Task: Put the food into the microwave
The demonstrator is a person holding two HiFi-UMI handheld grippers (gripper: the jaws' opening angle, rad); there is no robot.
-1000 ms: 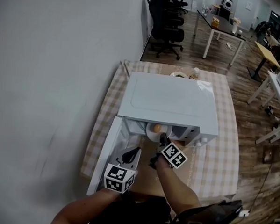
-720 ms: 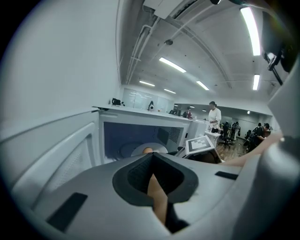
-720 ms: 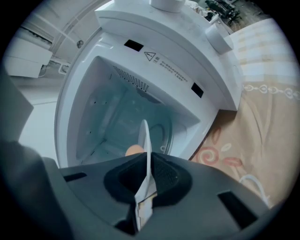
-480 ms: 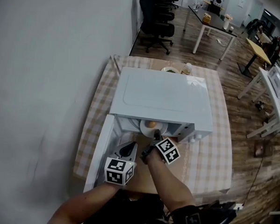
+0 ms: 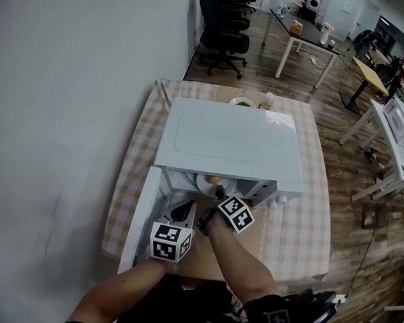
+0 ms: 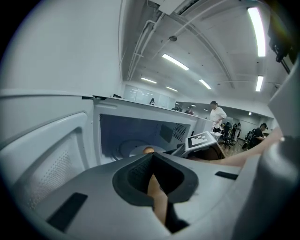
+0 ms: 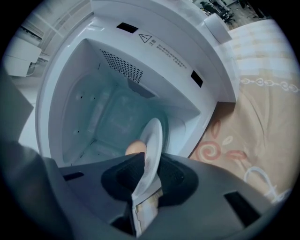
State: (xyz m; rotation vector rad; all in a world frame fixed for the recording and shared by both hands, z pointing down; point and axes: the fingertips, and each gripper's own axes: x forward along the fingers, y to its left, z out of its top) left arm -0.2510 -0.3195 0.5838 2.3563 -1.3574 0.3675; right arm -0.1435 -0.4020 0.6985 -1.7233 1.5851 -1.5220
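Note:
A white microwave [image 5: 230, 142] stands on the checked table, its door [image 5: 140, 215] swung open to the left. A white plate [image 5: 209, 185] carrying a round orange piece of food [image 5: 215, 180] sits just inside the cavity mouth. My right gripper [image 5: 217, 193] reaches in to the plate's near rim. Its jaws are opening, with the rim [image 7: 152, 140] still between them and the food [image 7: 135, 149] just beyond. My left gripper [image 5: 186, 209] is shut on nothing, low beside the open door, pointing into the cavity [image 6: 136, 133], where the food [image 6: 148, 150] shows.
A bowl [image 5: 242, 102] and a small bottle [image 5: 267, 100] stand behind the microwave. The patterned tablecloth [image 7: 262, 122] lies right of the oven. Office chairs [image 5: 223, 23], desks [image 5: 306, 34] and a standing person [image 6: 216, 112] are farther off.
The plate with the food has gone further into the microwave, and my right gripper has followed it in. My left gripper has sunk a little beside the door.

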